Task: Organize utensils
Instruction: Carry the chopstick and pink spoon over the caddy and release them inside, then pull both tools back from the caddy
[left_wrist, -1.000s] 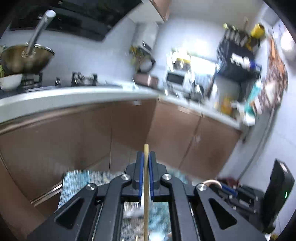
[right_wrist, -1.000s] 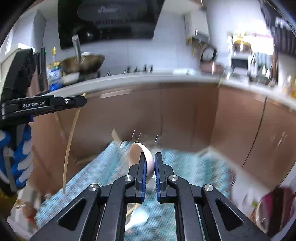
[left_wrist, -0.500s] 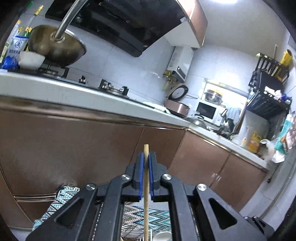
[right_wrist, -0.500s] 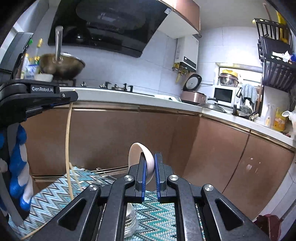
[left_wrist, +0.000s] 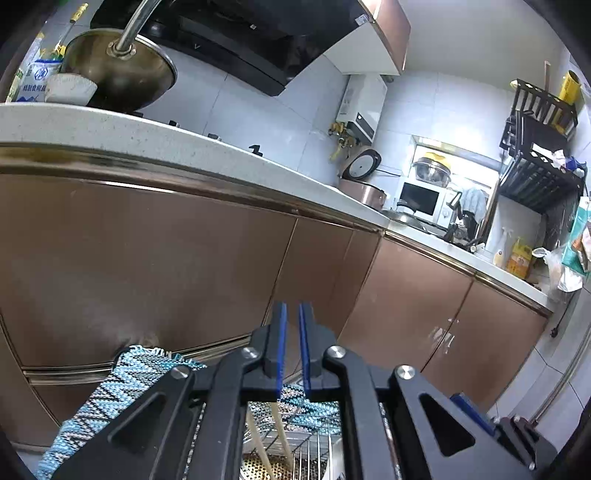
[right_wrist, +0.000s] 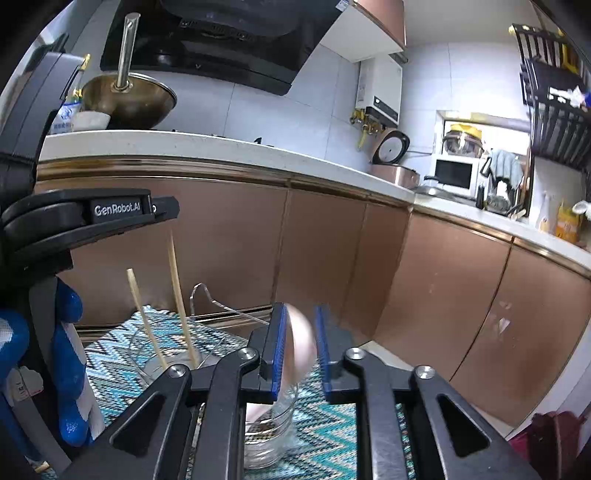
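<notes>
While the left gripper (left_wrist: 291, 321) stood slightly parted and empty above two pale wooden chopsticks (right_wrist: 179, 295) in the wire rack (right_wrist: 207, 295), the right gripper (right_wrist: 299, 332), opened wider, bracketed a blurred white ceramic spoon (right_wrist: 301, 343) over a glass jar (right_wrist: 269, 435)

Two grippers show, the left gripper (left_wrist: 291, 314) and the right gripper (right_wrist: 300, 317), along with two chopsticks (right_wrist: 179, 291), one pale spoon (right_wrist: 301, 343), one wire rack (right_wrist: 207, 295), one glass cup (right_wrist: 267, 432) and one zigzag-patterned cloth (right_wrist: 332, 435).
</notes>
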